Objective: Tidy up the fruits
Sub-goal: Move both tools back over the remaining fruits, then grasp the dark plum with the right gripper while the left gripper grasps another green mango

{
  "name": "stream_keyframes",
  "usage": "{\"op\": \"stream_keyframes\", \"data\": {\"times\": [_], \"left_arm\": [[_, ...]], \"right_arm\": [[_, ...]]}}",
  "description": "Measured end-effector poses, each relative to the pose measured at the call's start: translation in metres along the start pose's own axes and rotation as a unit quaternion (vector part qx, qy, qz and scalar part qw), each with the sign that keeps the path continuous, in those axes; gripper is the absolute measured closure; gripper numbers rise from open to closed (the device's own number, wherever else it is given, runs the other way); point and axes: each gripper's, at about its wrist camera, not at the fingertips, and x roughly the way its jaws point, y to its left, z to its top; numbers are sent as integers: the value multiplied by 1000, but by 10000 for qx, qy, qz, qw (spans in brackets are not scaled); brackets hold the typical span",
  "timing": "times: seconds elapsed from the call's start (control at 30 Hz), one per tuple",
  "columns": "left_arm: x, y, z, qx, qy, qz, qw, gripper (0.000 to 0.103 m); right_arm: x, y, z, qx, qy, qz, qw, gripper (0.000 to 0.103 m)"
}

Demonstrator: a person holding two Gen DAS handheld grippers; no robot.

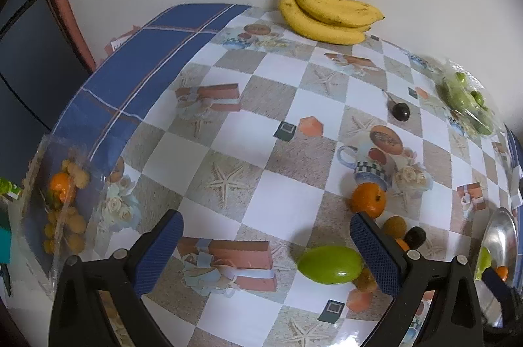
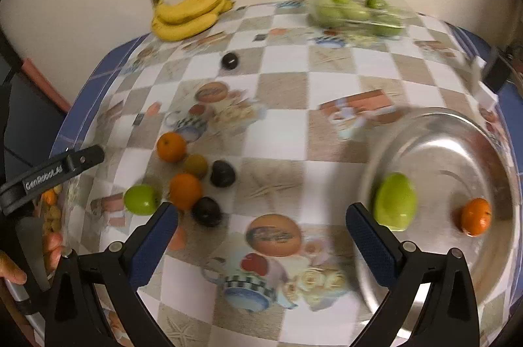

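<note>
My left gripper [image 1: 266, 252] is open and empty over the patterned tablecloth. A green fruit [image 1: 330, 264] lies just inside its right finger, beside an orange [image 1: 368, 199], a brown fruit [image 1: 394, 225] and a dark fruit [image 1: 415, 236]. My right gripper [image 2: 261, 237] is open and empty too. A loose cluster lies ahead to its left: a green fruit [image 2: 141, 199], two oranges [image 2: 185, 190], a brown fruit [image 2: 195, 165] and two dark fruits [image 2: 223, 173]. A silver bowl [image 2: 457, 138] at the right holds a green fruit [image 2: 395, 201] and an orange [image 2: 476, 216].
Bananas [image 1: 327, 12] lie against the back wall. A lone dark fruit [image 1: 401, 111] sits mid-table. A clear box of green fruits [image 2: 358, 8] stands at the back right. A clear container with small yellow fruits [image 1: 63, 200] stands at the table's left edge. A hand [image 2: 13, 270] shows at the lower left.
</note>
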Motion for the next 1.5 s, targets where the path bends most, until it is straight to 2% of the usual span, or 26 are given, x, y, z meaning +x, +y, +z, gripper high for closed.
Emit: {"op": "stream_keyframes", "data": {"times": [0.27, 0.57, 0.7, 0.93, 1.07, 1.23, 1.37, 1.5], "left_arm": [[9, -9, -4, 143, 189, -221, 9995, 0], [31, -25, -14, 237, 772, -397, 9959, 0], [36, -32, -17, 229, 921, -572, 9938, 0], [46, -42, -22, 204, 1141, -712, 9907, 4], [50, -45, -24, 167, 1255, -788, 9888, 12], [54, -49, -24, 165, 1332, -816, 9876, 21], [54, -50, -25, 189, 1359, -812, 9872, 28], [57, -53, -24, 166, 1386, -763, 9873, 39]], "right_arm": [[24, 22, -7, -318, 306, 150, 9989, 1], [43, 31, -9, -423, 505, 278, 9974, 2], [49, 38, -8, -547, 567, 290, 9965, 16], [59, 44, -8, -623, 657, 349, 9953, 32], [63, 46, -8, -628, 687, 387, 9949, 43], [65, 49, -7, -692, 691, 439, 9942, 45], [66, 49, -7, -688, 696, 461, 9941, 57], [67, 48, -6, -625, 688, 506, 9944, 60]]}}
